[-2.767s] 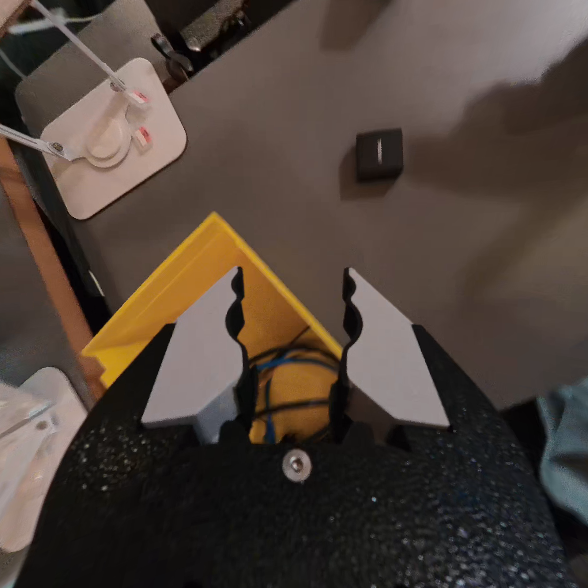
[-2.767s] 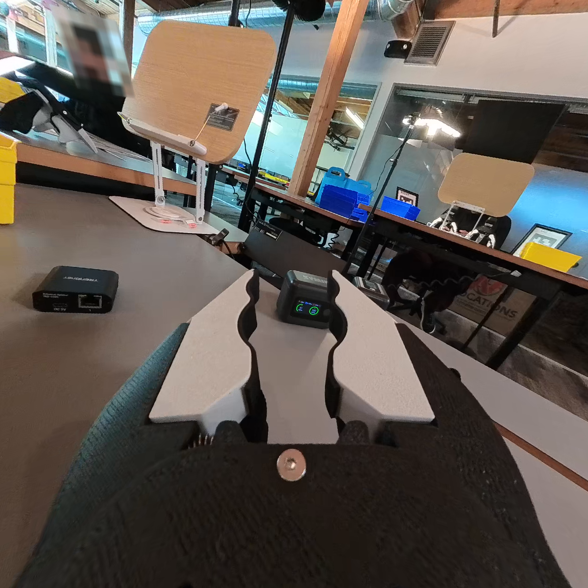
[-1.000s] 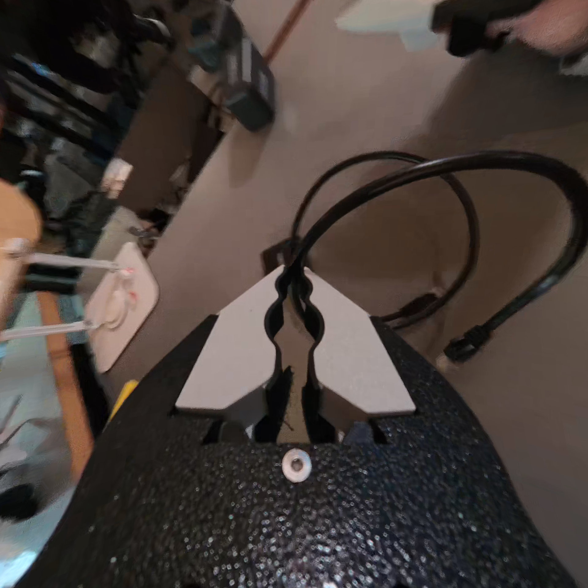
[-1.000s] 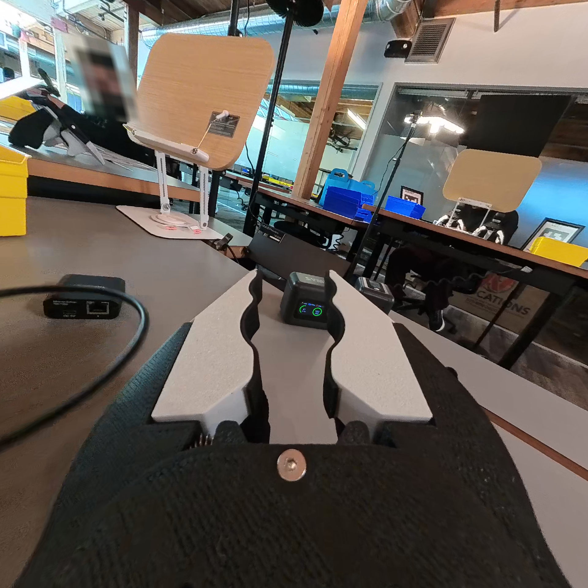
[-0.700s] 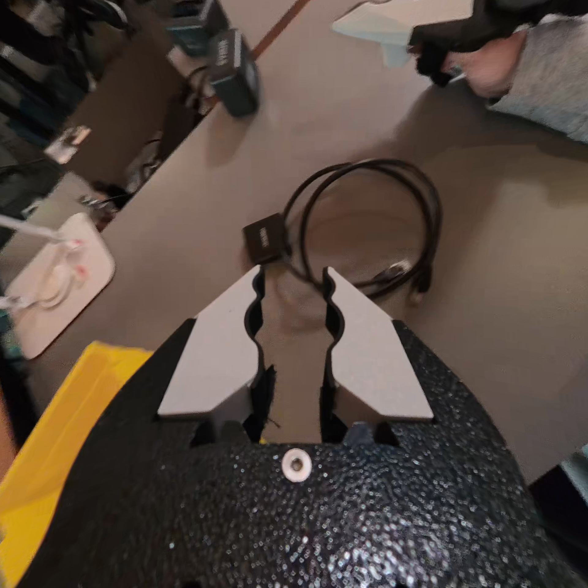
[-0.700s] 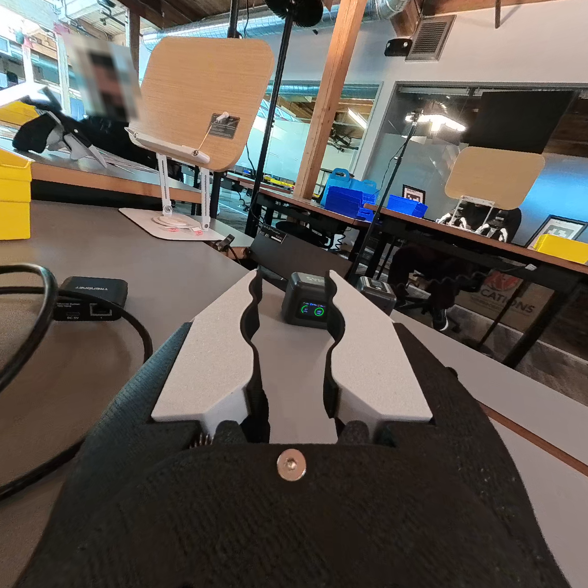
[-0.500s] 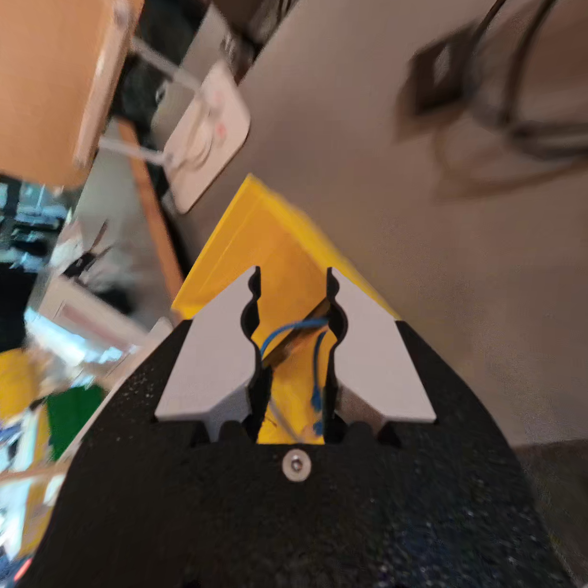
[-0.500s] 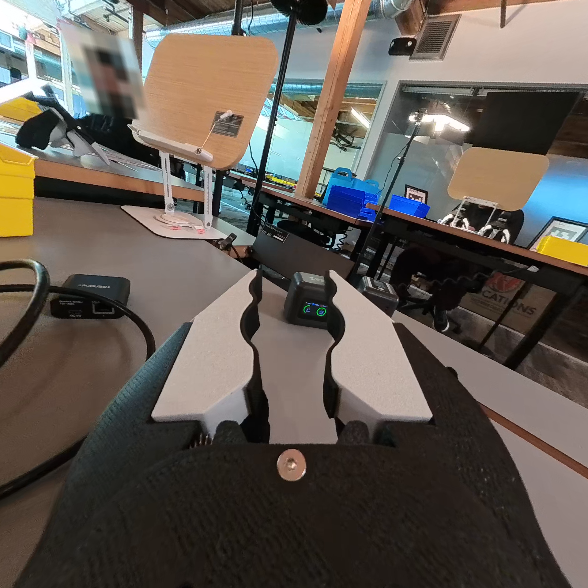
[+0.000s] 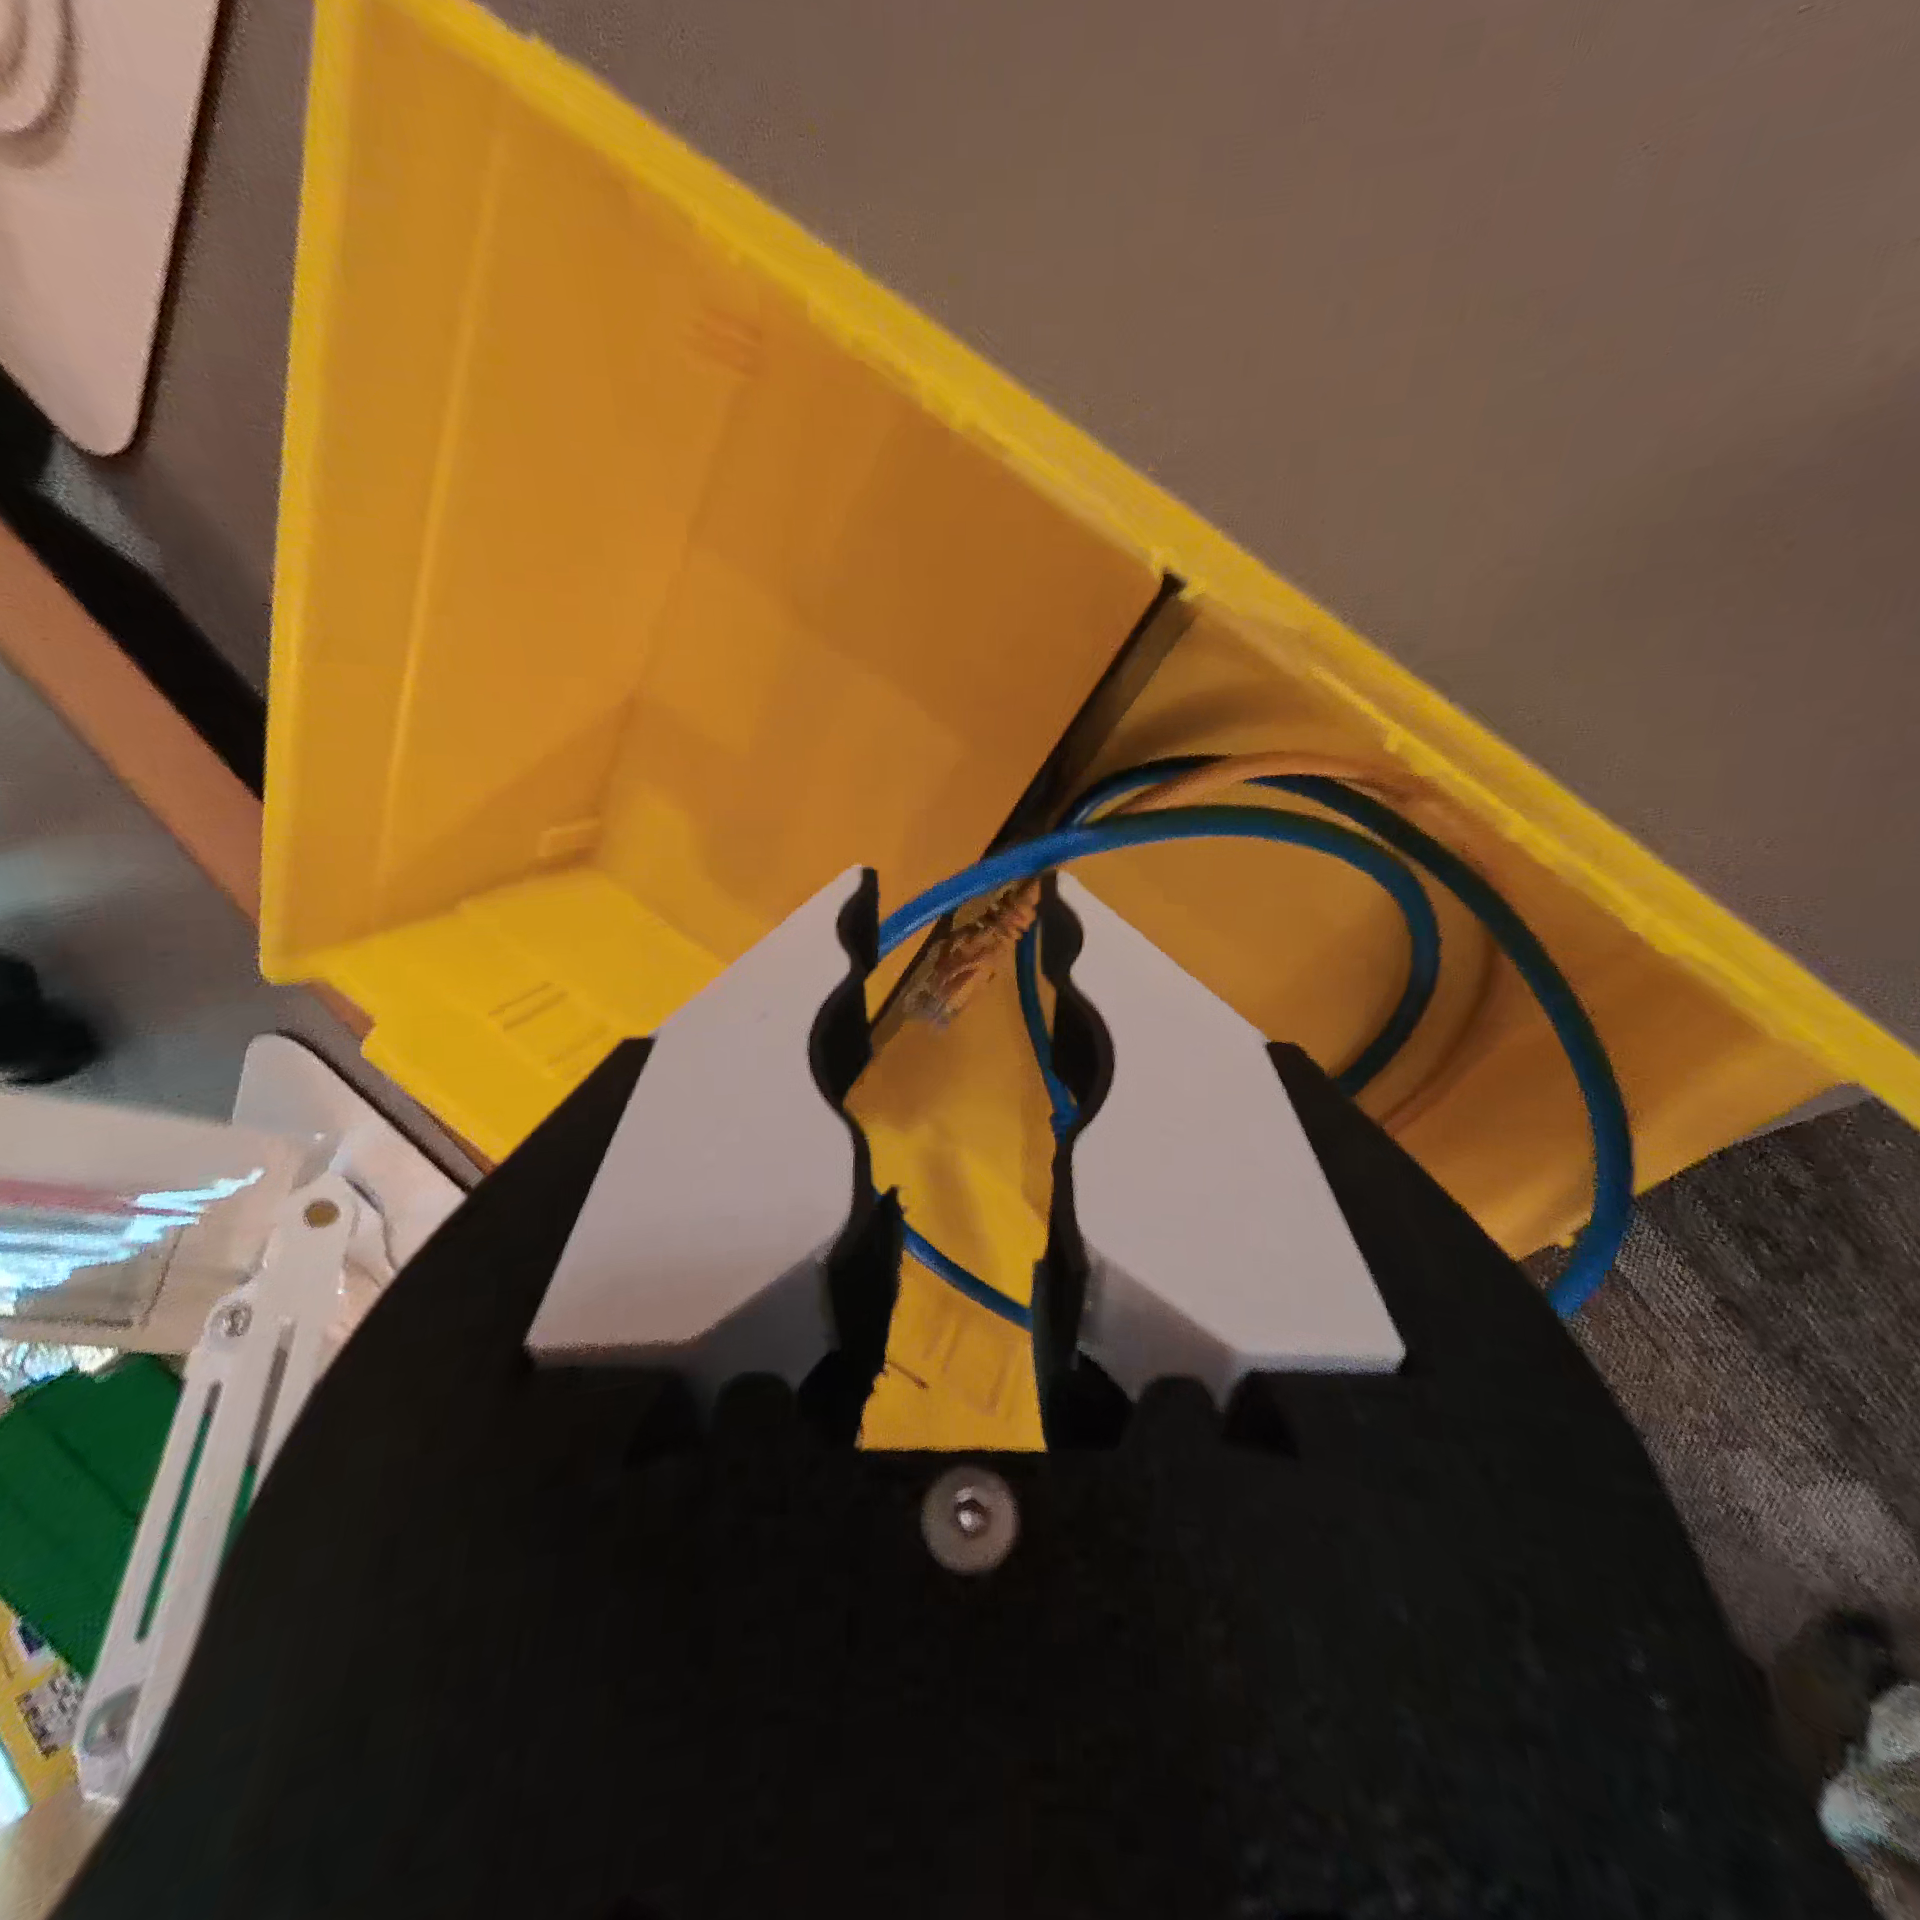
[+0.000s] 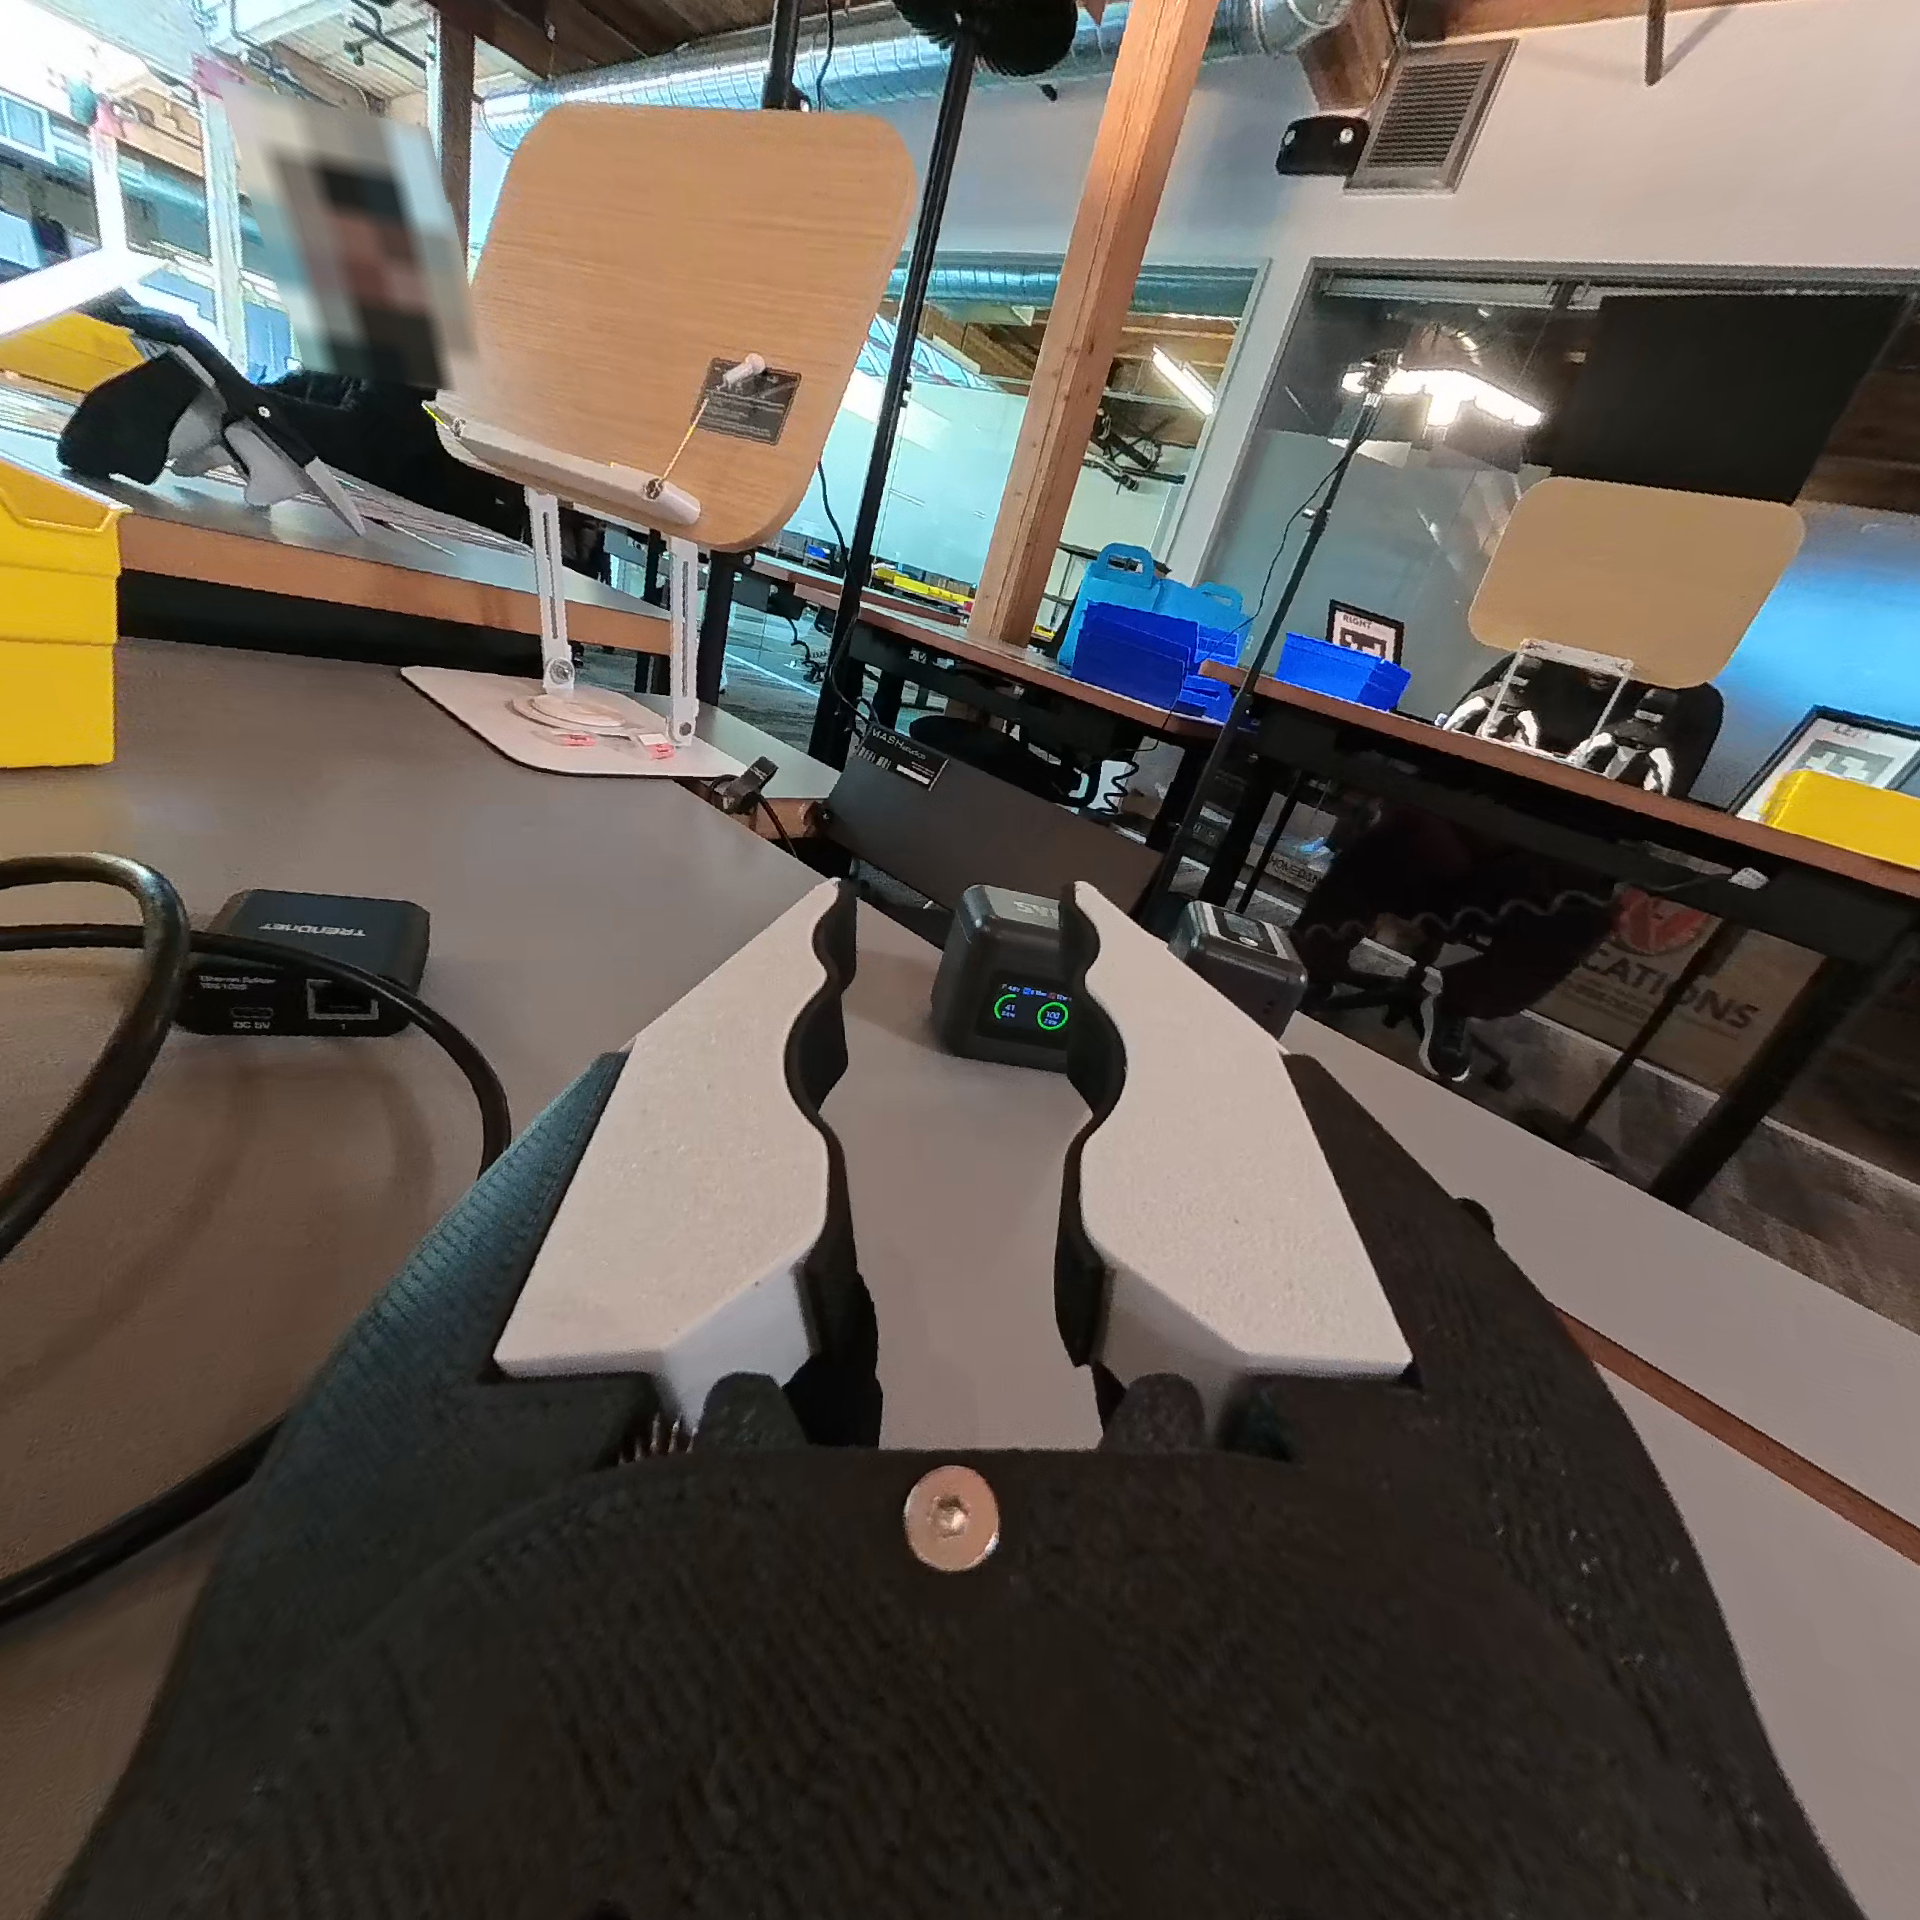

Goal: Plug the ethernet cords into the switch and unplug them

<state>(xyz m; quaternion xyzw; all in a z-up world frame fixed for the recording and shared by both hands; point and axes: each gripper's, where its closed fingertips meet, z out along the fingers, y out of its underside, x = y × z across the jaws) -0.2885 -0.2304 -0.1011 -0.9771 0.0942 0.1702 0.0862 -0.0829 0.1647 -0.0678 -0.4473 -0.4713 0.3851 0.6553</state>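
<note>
In the left wrist view my left gripper [image 9: 961, 904] is open and empty, hovering over a yellow bin [image 9: 665, 582]. A looped blue ethernet cord [image 9: 1507, 935] lies in the bin's right compartment, with a yellow cord's plug [image 9: 971, 951] showing between my fingertips. In the right wrist view my right gripper [image 10: 956, 904] is open and empty, low over the grey table [image 10: 582, 862]. The small black switch [image 10: 312, 961] sits at the left with an open port facing me. Black cords [image 10: 457, 1049] loop in front of it.
A wooden book stand on a white base [image 10: 582, 717] stands behind the switch. Two small black devices [image 10: 1013, 987], one with a lit screen, sit near the table's far edge. The yellow bin also shows at far left [image 10: 52, 623]. Other tables with blue bins lie beyond. The gap from one gripper's tips to the other's is roughly 45 cm. The small black switch [image 10: 312, 961] lies some 20 cm from my right tips, 25 cm from my left tips.
My left gripper let go of the black cord, opened, and swung left to the yellow bin, coming closer to the blue cord. The black cord dropped onto the table by the switch. The right gripper barely moved.
</note>
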